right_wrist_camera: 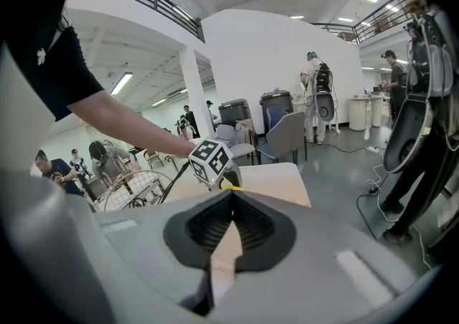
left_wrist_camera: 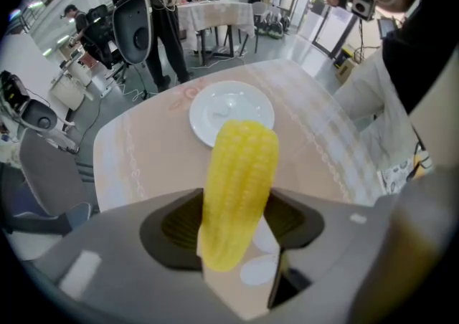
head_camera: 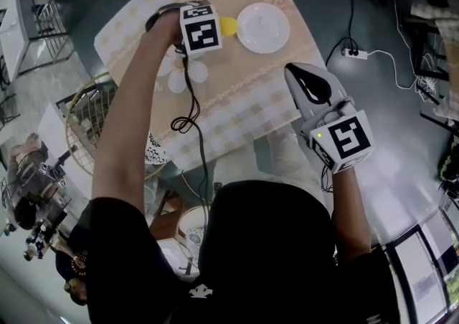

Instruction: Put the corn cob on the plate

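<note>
The yellow corn cob (left_wrist_camera: 240, 186) stands up between the jaws of my left gripper (left_wrist_camera: 238, 206), which is shut on it and holds it above the table. From the head view only the cob's tip (head_camera: 228, 26) shows past the left gripper (head_camera: 221, 29), just left of the white plate (head_camera: 263, 27). The plate (left_wrist_camera: 231, 111) lies bare a short way beyond the cob. My right gripper (head_camera: 299, 77) hovers over the table's near right edge, shut with nothing in it; its jaw tips meet in the right gripper view (right_wrist_camera: 231, 197).
The beige patterned table (head_camera: 244, 107) carries a few small white discs (head_camera: 179, 80) below my left hand. A black cable (head_camera: 188, 118) trails off the near edge. A wire basket (head_camera: 86, 125) stands left of the table, a power strip (head_camera: 353, 53) lies on the floor to the right.
</note>
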{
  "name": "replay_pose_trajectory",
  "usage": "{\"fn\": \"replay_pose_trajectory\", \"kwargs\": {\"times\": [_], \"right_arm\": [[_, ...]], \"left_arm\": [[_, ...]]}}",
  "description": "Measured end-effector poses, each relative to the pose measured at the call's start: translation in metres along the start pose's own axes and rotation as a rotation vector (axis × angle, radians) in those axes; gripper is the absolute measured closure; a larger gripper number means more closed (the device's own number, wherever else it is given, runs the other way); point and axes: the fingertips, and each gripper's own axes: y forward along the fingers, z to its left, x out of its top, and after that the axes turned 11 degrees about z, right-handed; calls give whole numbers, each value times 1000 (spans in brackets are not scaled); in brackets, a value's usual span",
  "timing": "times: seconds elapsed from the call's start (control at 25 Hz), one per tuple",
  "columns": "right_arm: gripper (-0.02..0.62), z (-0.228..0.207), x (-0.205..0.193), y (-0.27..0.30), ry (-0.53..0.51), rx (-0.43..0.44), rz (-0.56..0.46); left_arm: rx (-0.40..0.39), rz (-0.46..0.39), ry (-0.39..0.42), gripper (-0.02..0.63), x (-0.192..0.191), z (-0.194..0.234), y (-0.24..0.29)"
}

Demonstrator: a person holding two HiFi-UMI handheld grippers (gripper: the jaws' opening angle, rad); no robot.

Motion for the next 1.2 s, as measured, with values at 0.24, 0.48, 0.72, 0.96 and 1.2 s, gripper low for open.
{"fn": "replay_pose_trajectory", "kwargs": {"times": [0.24,0.48,0.72,0.96,1.2], "right_arm": [[594,-12,-6,-11,33,-19,11],[594,-26,-13,-19,55,-36,17],[594,-42,-24,-19,69,-49,31],[594,-32,-27,-16,53,-55,28],[593,11,-27,-6,18,-63,24]], "left_arm": [[-24,-5,19,328,29,0,3],[13,-6,60,327,63,11,-3],[-54,-32,68,328,92,5,9],[-81,-55,71,328,94,-12,12],[-56,-75,65,327,68,-40,14]]}}
